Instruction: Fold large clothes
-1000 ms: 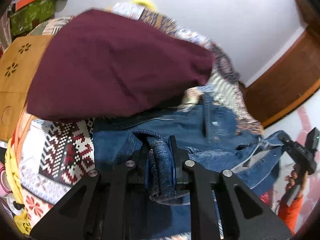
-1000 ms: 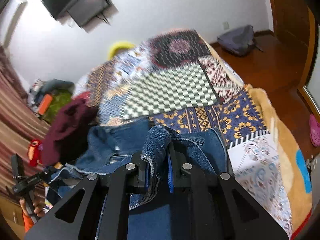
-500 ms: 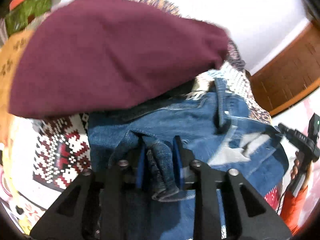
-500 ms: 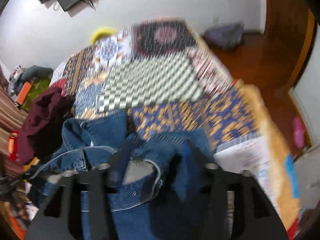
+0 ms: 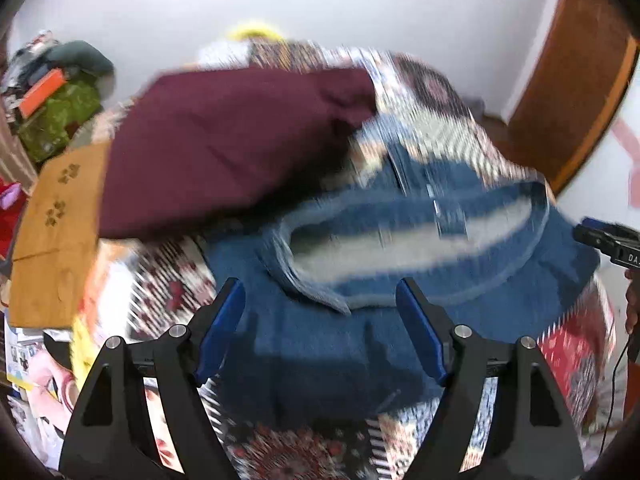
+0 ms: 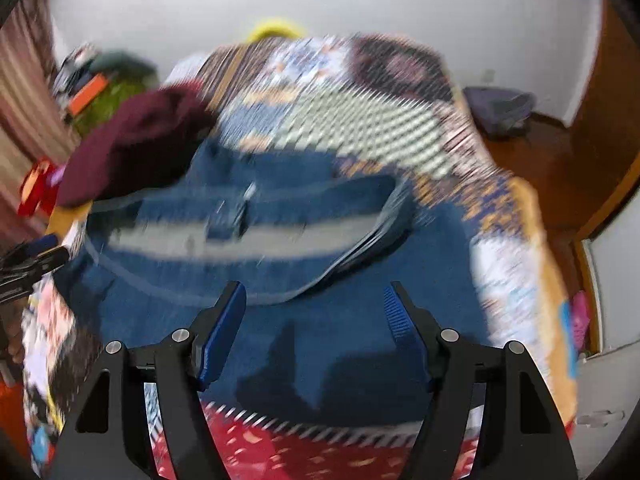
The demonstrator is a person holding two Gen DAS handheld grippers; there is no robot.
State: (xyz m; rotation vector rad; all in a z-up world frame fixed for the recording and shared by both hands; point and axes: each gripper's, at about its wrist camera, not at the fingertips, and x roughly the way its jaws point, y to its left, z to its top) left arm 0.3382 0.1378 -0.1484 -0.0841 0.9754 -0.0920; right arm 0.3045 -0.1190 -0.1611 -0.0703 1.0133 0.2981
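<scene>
Both views motion-blurred. Left tongs (image 5: pixel 320 320) apart, right tongs (image 6: pixel 316 320) apart, over jeans (image 5: pixel 400 280); waistband detail unreadable.

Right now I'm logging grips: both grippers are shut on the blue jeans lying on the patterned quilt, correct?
Not quite. Both wrist views show the left gripper and right gripper open, jaws spread, holding nothing. The blue jeans do lie on the patterned quilt.
</scene>
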